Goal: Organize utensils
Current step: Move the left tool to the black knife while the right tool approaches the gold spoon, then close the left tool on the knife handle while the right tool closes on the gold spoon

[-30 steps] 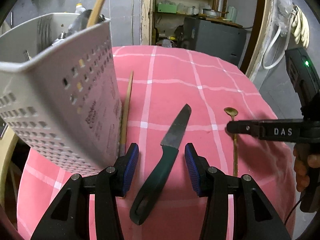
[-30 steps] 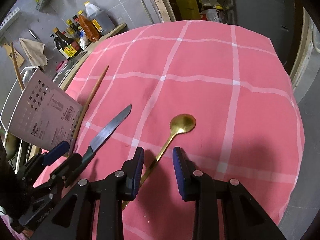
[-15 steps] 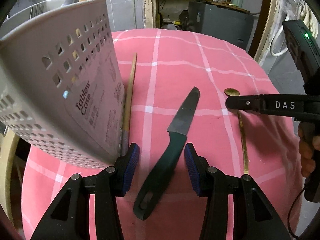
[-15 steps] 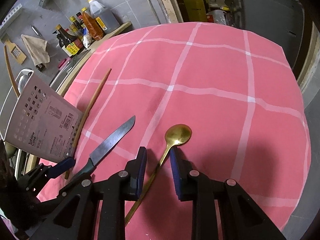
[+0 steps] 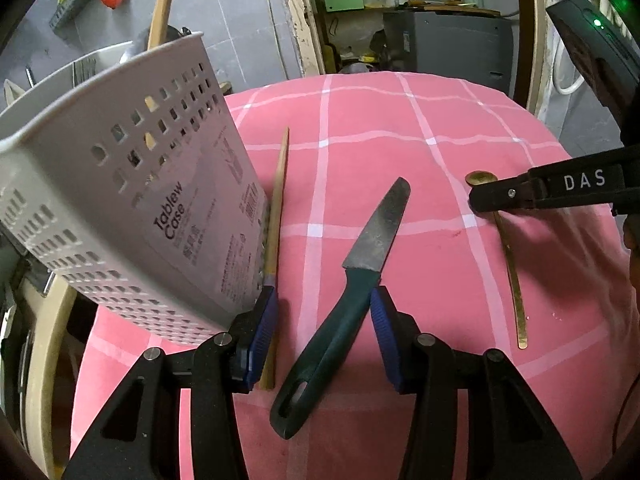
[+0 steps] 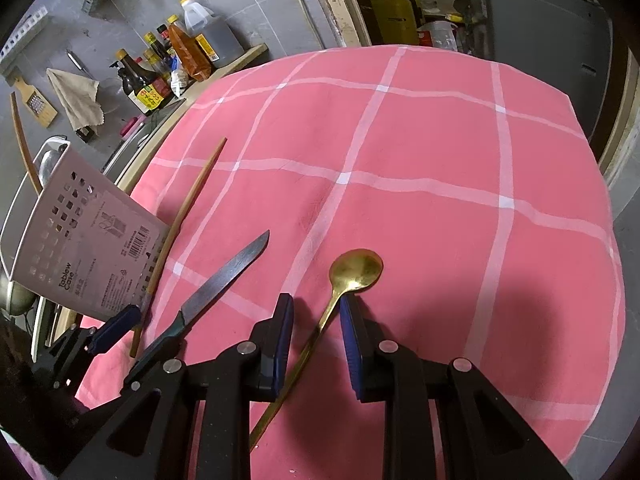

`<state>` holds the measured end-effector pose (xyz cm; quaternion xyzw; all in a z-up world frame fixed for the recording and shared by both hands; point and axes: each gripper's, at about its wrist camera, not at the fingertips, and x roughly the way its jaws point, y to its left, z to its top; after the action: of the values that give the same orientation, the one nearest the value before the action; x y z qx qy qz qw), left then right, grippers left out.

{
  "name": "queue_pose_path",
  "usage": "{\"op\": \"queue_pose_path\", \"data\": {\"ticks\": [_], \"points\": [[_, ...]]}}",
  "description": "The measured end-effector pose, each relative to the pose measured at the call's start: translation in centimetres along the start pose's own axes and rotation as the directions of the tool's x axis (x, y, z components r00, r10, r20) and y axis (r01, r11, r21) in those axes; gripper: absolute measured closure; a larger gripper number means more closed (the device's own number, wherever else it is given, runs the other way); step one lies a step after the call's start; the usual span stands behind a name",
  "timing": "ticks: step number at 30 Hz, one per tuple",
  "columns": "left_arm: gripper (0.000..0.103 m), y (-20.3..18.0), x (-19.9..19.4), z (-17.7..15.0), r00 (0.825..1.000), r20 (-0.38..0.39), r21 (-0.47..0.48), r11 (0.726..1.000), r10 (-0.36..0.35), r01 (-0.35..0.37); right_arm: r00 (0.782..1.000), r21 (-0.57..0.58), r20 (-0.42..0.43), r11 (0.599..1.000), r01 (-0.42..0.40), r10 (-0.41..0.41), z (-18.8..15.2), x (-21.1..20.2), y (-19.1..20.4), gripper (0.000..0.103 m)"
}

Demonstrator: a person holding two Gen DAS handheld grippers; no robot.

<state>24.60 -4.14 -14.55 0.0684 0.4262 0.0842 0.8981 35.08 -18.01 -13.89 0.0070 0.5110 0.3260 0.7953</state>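
Observation:
A knife with a dark green handle lies on the pink checked tablecloth. My left gripper is open, its pads either side of the knife handle. A gold spoon lies to the right. My right gripper is open, its pads either side of the spoon's neck. A wooden chopstick lies left of the knife. A grey perforated utensil case leans at the table's left edge with utensils in it.
Sauce bottles, a cloth and a grater stand on the counter at the left. A doorway with shelves and a grey cabinet lies beyond the table. The table's edge drops off at the right.
Both grippers have moved lower and forward over the table. The left pads now flank the knife handle; the right pads now flank the spoon's neck.

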Motion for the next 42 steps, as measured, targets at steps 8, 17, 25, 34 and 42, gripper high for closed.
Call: {"op": "queue_pose_path", "data": {"ticks": [8, 17, 25, 34, 42], "points": [[0.059, 0.3, -0.3, -0.4, 0.999, -0.016, 0.012, 0.999, 0.032, -0.031, 1.0, 0.005, 0.001, 1.0, -0.012, 0.012, 0.0, -0.1, -0.3, 0.08], [0.059, 0.7, -0.1, -1.1, 0.997, -0.066, -0.107, 0.993, 0.036, -0.043, 1.0, 0.002, 0.0, 1.0, -0.01, 0.01, 0.0, -0.2, -0.3, 0.08], [0.064, 1.9, 0.6, 0.1, 0.995, -0.096, -0.212, 0.977, -0.033, 0.012, 1.0, -0.01, -0.012, 1.0, -0.004, 0.003, 0.1, -0.3, -0.5, 0.091], [0.086, 1.0, -0.1, 0.5, 0.992, -0.095, -0.161, 0.985, -0.083, 0.067, 0.999, 0.007, -0.038, 1.0, -0.019, 0.019, 0.0, -0.7, -0.9, 0.094], [0.087, 0.1, -2.3, -1.1, 0.959, -0.157, -0.16, 0.964, -0.236, 0.211, 0.998, -0.002, -0.067, 1.0, -0.014, 0.014, -0.8, -1.3, -1.1, 0.101]]}}
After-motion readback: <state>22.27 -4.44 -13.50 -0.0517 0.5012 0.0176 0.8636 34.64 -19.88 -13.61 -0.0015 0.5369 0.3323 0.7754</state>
